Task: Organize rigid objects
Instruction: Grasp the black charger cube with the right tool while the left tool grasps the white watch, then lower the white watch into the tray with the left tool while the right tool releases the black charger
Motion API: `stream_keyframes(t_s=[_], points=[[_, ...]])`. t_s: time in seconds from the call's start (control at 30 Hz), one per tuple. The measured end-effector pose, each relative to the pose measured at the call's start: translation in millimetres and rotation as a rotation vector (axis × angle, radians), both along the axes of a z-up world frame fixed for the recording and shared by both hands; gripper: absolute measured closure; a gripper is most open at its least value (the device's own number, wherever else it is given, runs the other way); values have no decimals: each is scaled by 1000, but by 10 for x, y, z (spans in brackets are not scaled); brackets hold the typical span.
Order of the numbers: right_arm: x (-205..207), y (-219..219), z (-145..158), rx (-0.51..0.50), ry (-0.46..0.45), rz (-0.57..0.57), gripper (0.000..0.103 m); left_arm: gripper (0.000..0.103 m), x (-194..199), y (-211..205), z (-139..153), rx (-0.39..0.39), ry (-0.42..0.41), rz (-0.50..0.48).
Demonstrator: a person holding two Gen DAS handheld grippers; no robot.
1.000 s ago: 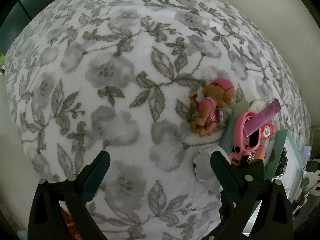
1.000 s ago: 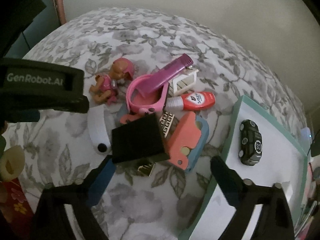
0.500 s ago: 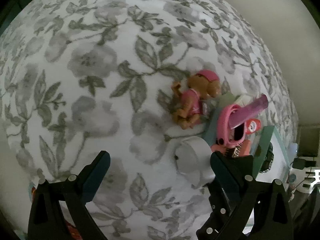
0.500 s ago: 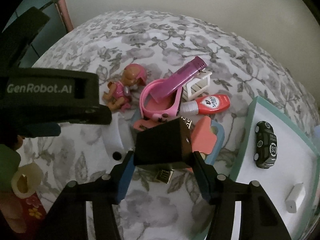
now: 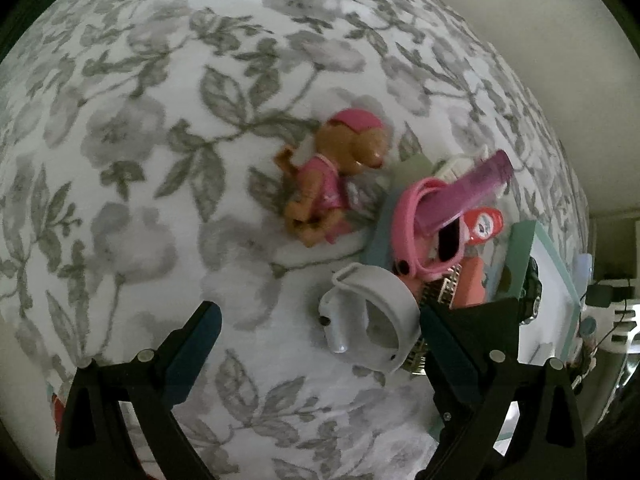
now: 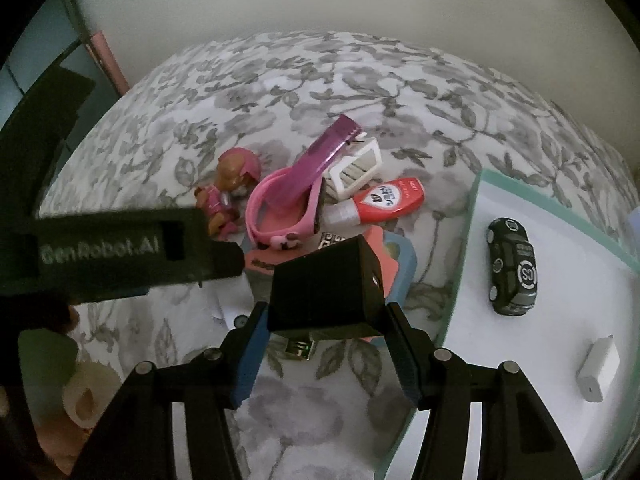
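Note:
My right gripper (image 6: 326,320) is shut on a black box (image 6: 326,284) and holds it above the flowered bedspread, beside a pile of toys. The pile holds a pink-clad toy dog (image 6: 228,192), a pink band (image 6: 276,208), a purple lighter (image 6: 320,156), a red tube (image 6: 384,200) and a coral and blue piece (image 6: 394,258). My left gripper (image 5: 316,332) is open; a white band (image 5: 368,316) lies between its fingers near the right one, with the toy dog (image 5: 332,184) beyond it.
A white tray with a green rim (image 6: 472,216) lies at the right. It holds a black toy car (image 6: 514,266) and a white charger (image 6: 598,366). A wall stands behind the bed. A cream roll (image 6: 86,396) lies at the lower left.
My right gripper closed on the black box and raised it off the pile. My left gripper moved closer to the white band and the toy dog.

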State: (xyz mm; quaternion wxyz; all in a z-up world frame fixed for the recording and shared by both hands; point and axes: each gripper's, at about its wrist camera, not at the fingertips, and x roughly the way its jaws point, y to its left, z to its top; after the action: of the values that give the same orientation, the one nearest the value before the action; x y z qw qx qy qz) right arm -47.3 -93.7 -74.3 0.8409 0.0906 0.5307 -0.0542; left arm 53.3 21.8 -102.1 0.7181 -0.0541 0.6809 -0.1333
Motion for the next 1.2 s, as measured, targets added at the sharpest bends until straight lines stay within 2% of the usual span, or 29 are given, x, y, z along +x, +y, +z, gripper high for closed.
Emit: stream_keyframes(t_s=[0.07,0.23,0.27,0.33,0.37,0.63,0.9,1.03,1.07,1.2], points=[[-15,-34,6,6,-4,-11,43,9,-14,-84,-23,-10,3,-11],[-38,-117,-1,15,-1,-38,43,33,-51,-277,-30,-61,16,-39],[-41,-127,1,18,-2,-42,43,35,-60,-313,-37,-66,21,-46],[-46,-138,4,21,-3,-49,43,51,-81,-346,-54,-80,31,-58],[-47,-140,5,22,-4,-50,43,53,-94,-349,-65,-85,35,-61],[-48,-127,16,37,-7,-43,43,53,-121,-407,45,-64,-14,-55],[-121,-235,209,69,-87,-82,43,53,-80,-538,437,-107,-164,-83],[-201,-422,303,80,-129,-156,43,53,-115,-631,534,-120,-223,-129],[-223,-478,320,78,-136,-181,43,53,-115,-473,596,-120,-231,-141],[-356,-756,361,52,-149,-308,43,53,-283,-602,689,-108,-272,-235]])
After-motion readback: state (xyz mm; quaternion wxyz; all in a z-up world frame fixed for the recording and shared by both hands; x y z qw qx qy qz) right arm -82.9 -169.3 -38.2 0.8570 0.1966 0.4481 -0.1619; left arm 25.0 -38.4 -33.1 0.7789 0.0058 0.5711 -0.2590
